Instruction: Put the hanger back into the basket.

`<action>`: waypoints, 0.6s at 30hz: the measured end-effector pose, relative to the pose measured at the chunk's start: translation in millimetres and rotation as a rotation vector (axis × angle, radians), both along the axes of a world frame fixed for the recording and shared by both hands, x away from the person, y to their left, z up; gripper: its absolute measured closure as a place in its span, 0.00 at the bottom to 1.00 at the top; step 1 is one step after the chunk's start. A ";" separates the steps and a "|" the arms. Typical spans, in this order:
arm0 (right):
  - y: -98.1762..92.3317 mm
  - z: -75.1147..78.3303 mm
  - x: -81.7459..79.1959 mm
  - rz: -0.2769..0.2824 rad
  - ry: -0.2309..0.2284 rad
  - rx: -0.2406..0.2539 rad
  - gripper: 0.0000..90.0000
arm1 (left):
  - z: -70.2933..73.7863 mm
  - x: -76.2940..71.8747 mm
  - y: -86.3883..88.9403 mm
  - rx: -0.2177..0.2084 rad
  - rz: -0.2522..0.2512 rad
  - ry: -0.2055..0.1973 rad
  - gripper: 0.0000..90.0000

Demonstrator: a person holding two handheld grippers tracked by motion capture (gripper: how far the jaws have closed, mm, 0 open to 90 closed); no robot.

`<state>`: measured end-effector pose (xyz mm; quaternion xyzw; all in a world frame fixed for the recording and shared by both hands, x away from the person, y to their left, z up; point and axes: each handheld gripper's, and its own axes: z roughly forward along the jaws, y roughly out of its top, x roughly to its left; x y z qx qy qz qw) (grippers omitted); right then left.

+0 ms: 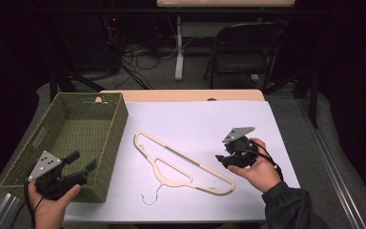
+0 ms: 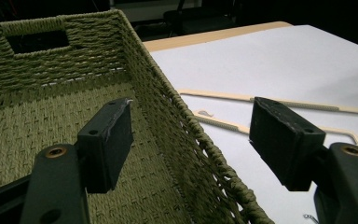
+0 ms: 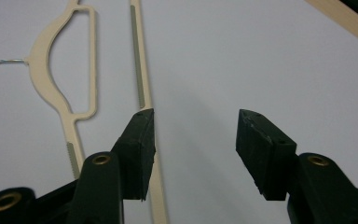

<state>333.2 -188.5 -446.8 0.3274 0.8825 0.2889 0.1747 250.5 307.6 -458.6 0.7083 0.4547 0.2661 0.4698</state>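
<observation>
Both grippers' fingers gape wide, empty. The left gripper [image 2: 191,144] straddles the basket [image 2: 177,112] wall. The hanger [image 3: 142,70] lies flat under the right gripper [image 3: 193,154], stretching away, hook leftward.

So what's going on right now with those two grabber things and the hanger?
Left gripper open, hovering over the woven basket's near corner. Right gripper open, empty, beside the hanger. Hanger flat on the white sheet, untouched. Nothing in the way.

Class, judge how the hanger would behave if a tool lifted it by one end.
The hanger looks thin and flat, so probably light and fairly stiff. Lifted by one end, it would likely swing or tilt. Lying flush on the white table, its edge may be hard to pinch.
</observation>
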 end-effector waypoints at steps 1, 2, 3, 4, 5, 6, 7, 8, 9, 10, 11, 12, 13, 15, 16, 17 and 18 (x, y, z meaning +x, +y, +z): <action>1.5 1.2 3.1 0.002 0.017 -0.005 0.52 | -0.1 0.1 -0.1 -0.001 -0.002 0.001 0.33; 4.0 3.3 8.6 0.009 0.034 -0.021 0.54 | -0.1 0.2 -0.3 -0.001 -0.005 0.001 0.33; 4.0 3.3 8.6 0.009 0.034 -0.021 0.54 | -0.1 0.2 -0.3 -0.001 -0.005 0.001 0.33; 4.9 3.8 11.3 0.016 0.044 -0.016 0.54 | 0.0 0.2 -0.3 -0.001 -0.005 0.001 0.33; 5.9 4.4 13.6 0.022 0.058 -0.015 0.54 | 0.1 0.1 -0.3 0.000 -0.005 0.000 0.33; 8.0 5.4 16.8 0.020 0.067 -0.025 0.54 | 0.2 0.0 -0.3 -0.001 -0.005 0.001 0.33; 8.0 5.4 16.8 0.020 0.067 -0.025 0.54 | 0.2 0.0 -0.3 -0.001 -0.005 0.001 0.33; 9.8 5.8 19.1 0.018 0.084 -0.022 0.55 | 0.0 0.1 -0.3 -0.001 -0.005 0.001 0.33; 9.8 5.8 19.1 0.018 0.084 -0.022 0.55 | 0.0 0.1 -0.3 -0.001 -0.005 0.001 0.33; 10.1 4.6 20.7 0.024 0.082 0.000 0.55 | -0.1 0.1 -0.4 0.000 -0.004 0.003 0.33; 10.1 5.3 21.6 0.024 0.090 -0.015 0.55 | -0.1 0.0 -0.4 0.000 -0.004 0.003 0.33; 10.4 4.4 23.0 0.028 0.099 -0.017 0.55 | -0.1 0.0 -0.6 0.001 -0.005 0.003 0.33; 11.1 2.6 25.3 0.012 0.125 -0.024 0.55 | -0.2 0.0 -0.8 0.000 -0.005 0.002 0.33; 11.8 1.2 26.5 0.014 0.136 -0.015 0.55 | -0.2 0.0 -1.3 0.003 -0.004 0.001 0.33; 13.1 -0.5 27.0 0.014 0.138 -0.009 0.55 | -0.1 -0.1 -1.4 0.004 -0.007 0.005 0.33; 14.0 1.0 28.0 0.017 0.161 -0.050 0.54 | 0.0 -0.2 -1.7 0.005 -0.005 0.005 0.33; 14.9 -0.1 28.9 0.016 0.164 -0.047 0.52 | 0.1 -0.2 -1.9 0.006 -0.006 0.005 0.33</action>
